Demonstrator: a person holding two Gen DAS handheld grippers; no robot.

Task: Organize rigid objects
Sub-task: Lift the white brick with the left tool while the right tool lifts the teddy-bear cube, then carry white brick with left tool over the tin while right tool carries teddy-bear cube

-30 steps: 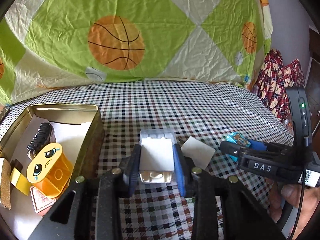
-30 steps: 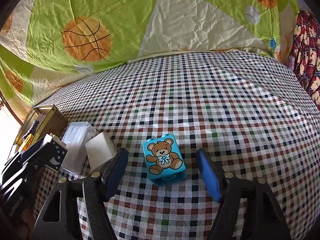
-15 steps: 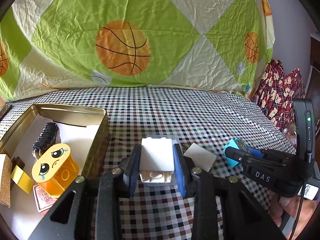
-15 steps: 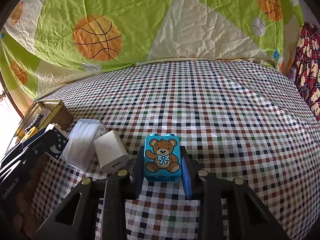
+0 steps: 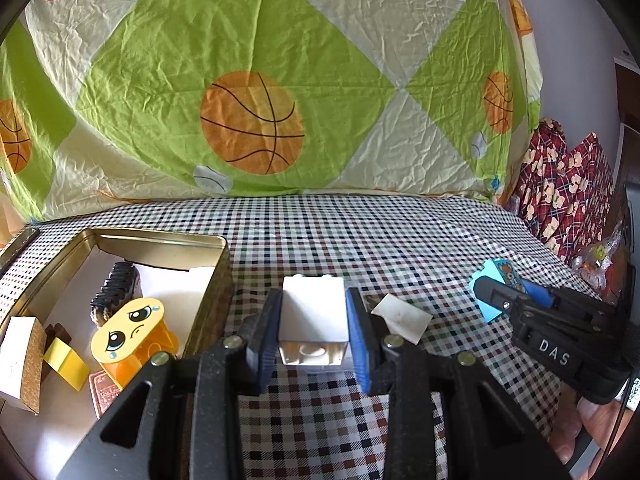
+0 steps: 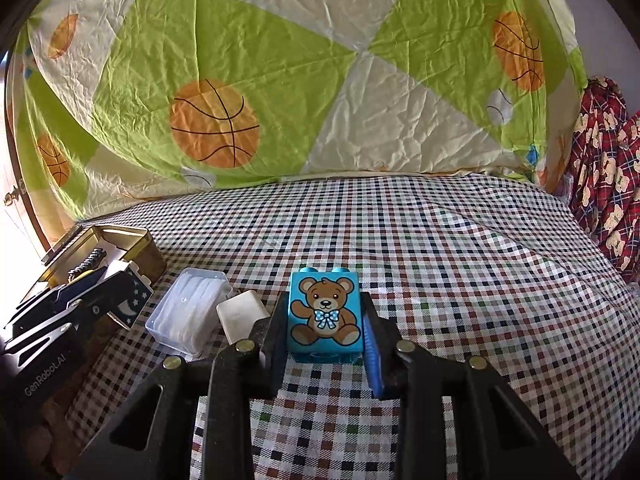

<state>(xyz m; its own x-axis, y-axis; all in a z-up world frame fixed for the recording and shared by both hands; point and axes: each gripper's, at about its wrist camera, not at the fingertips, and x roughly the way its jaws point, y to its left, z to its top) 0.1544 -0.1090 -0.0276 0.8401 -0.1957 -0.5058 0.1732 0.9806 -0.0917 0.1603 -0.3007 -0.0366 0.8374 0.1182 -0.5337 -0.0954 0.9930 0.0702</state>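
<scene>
left wrist view
left claw [image 5: 314, 330]: closed on white block [image 5: 313, 314], pads flat on both side faces, block raised off checked cloth [image 5: 360, 236]
block vs claw: centred between the pads, studs pointing away, hollow underside facing camera
tin [image 5: 218, 280]: just left of claw, open; already holding yellow sad-face block [image 5: 132, 330], dark ridged piece [image 5: 114, 290], small cards
risk: likely clipping tin's near wall on the way over if carried low; smooth sides could slip if tilted
right claw [image 5: 494, 296]: far right, clamped on blue block, above white card [image 5: 402, 316]

right wrist view
right claw [image 6: 326, 320]: closed on blue bear block [image 6: 325, 314], bear face up, studs forward, lifted clear of cloth
block vs claw: square between pads, near tips
risk: shallow tip grip, could twist out; both claws heading for one tin may collide
left on cloth: clear plastic case [image 6: 188, 312], white card beside it, touching
</scene>
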